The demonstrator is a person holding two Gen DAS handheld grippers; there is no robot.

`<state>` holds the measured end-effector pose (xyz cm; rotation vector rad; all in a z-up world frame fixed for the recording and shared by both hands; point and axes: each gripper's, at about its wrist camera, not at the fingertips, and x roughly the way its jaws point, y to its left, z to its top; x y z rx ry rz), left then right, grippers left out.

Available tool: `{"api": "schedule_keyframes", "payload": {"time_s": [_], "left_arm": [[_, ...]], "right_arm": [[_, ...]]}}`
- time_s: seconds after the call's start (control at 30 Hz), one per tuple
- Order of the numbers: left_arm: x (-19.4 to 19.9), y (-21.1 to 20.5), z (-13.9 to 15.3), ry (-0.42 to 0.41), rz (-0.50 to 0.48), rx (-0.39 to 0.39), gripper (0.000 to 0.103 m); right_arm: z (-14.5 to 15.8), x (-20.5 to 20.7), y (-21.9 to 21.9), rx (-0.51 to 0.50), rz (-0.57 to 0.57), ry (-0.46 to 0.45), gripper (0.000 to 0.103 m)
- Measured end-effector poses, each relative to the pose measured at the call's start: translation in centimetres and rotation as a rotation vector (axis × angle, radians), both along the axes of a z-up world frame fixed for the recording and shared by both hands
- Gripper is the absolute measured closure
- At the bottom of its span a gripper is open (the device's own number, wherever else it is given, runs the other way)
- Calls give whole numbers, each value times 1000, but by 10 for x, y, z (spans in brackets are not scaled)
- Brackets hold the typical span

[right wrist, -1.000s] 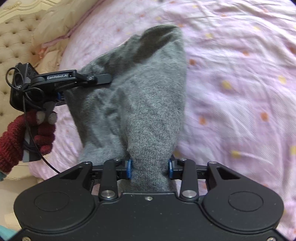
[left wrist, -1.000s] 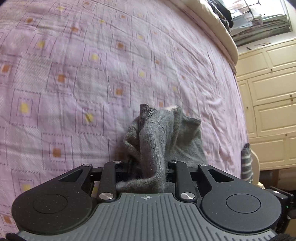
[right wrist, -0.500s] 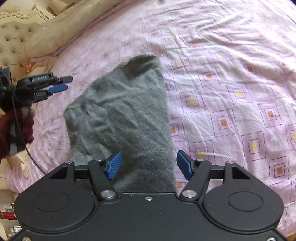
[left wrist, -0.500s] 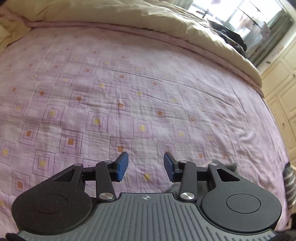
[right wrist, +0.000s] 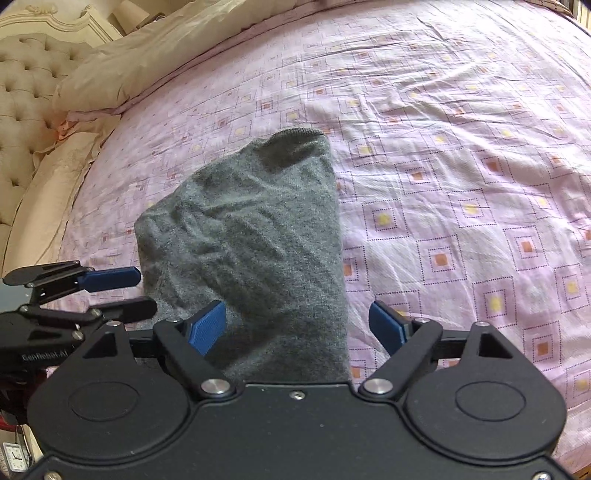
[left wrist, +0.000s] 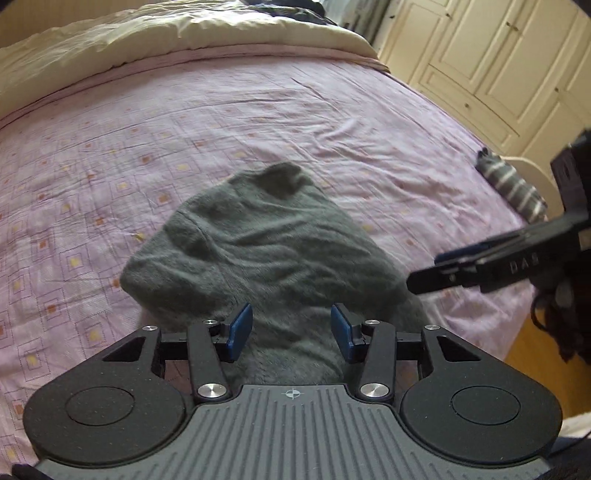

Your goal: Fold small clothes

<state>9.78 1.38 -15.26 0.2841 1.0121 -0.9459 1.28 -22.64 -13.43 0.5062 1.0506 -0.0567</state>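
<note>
A grey knit garment lies folded on the pink patterned bedspread; it also shows in the right wrist view. My left gripper is open and empty, just above the garment's near edge. My right gripper is open and empty over the garment's near right edge. The right gripper shows at the right of the left wrist view. The left gripper shows at the left of the right wrist view, beside the garment.
A cream duvet lies along the far side of the bed. A striped grey sock hangs at the bed's right edge by cream cupboards. A tufted headboard and pillows are at the left.
Both grippers opened and let go of the grey garment, which now lies on the bed. Both have drawn back to its near edge; the left view swung round onto it.
</note>
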Motion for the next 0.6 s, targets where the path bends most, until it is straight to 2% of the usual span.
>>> {"api": "schedule_keyframes", "payload": {"time_s": [0.07,0.13,0.2,0.23,0.27,0.3,0.33,0.47,0.6], "left_arm": [[-6,-3,-10,-27,-45,46,54],[-10,-4,-26,-65,-79,126,54],[-5,-3,-44,-74,-78,211,53],[0,0,-53,-61,-68,237,48],[5,4,-58,-39,-53,240,44],[10,7,-61,-25,-32,239,32],[13,8,-63,-14,-12,242,28],[18,10,-65,37,49,244,24],[20,22,-67,95,167,223,18]], "right_arm": [[1,1,1,-10,17,-8,13],[1,2,1,-11,34,-16,11],[0,4,0,-19,54,-19,11],[0,5,0,-28,67,-21,11],[-1,7,0,-39,79,-23,11],[-1,8,-1,-51,90,-26,11],[-2,11,-1,-62,103,-30,10],[-7,29,-4,-111,131,-39,4],[-28,58,-10,-147,95,14,4]]}}
